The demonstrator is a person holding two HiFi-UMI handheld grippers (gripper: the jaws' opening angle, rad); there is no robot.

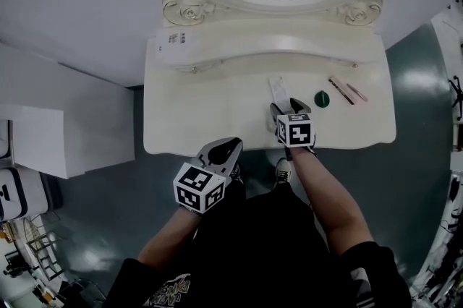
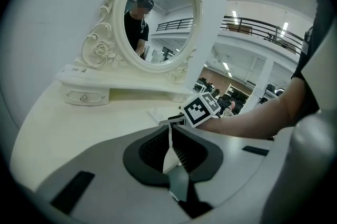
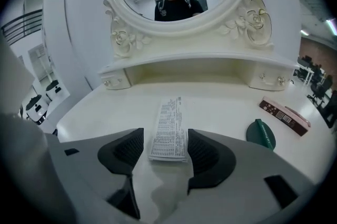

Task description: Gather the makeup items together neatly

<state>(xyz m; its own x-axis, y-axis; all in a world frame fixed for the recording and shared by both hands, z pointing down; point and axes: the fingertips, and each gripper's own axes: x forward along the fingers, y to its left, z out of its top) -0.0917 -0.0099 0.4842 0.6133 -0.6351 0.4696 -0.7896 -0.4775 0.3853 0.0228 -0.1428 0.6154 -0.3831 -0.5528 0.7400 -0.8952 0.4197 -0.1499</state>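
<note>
Right gripper (image 1: 288,110) is fully spread and empty, tipped down over the tabletop (image 1: 210,104). A flat white printed sachet (image 3: 169,128) lies between its jaws. The pads are not on it and it rests loose on the surface, mid tabletop and nearer the front edge than the back.

Left gripper (image 2: 169,133) has its jaws together with only a sliver of gap and nothing in it. It hangs at the front edge, beside the right one.

The other items are a green disc (image 3: 260,134), near the sachet on the side toward the right edge, and two slim sticks (image 1: 341,90) further toward that edge. All are apart from each other, so I judge gathering is barely begun.

Risks as I see them:
- The sachet is thin and lies flat, and its width almost fills the gap. Closing across it likely buckles or folds it rather than lifting it.
- If the tips sit too high, the pads meet over it and grab nothing. Too low, and they jam into the tabletop.
- Only the near end sits between the pads. A pinch there could let the far end droop or slip out.
- Any forward nudge slides the sachet toward the back edge, away from the rest.
- The right jaw's outer side is close to the green disc, so a sideways correction could knock it further off.
</note>
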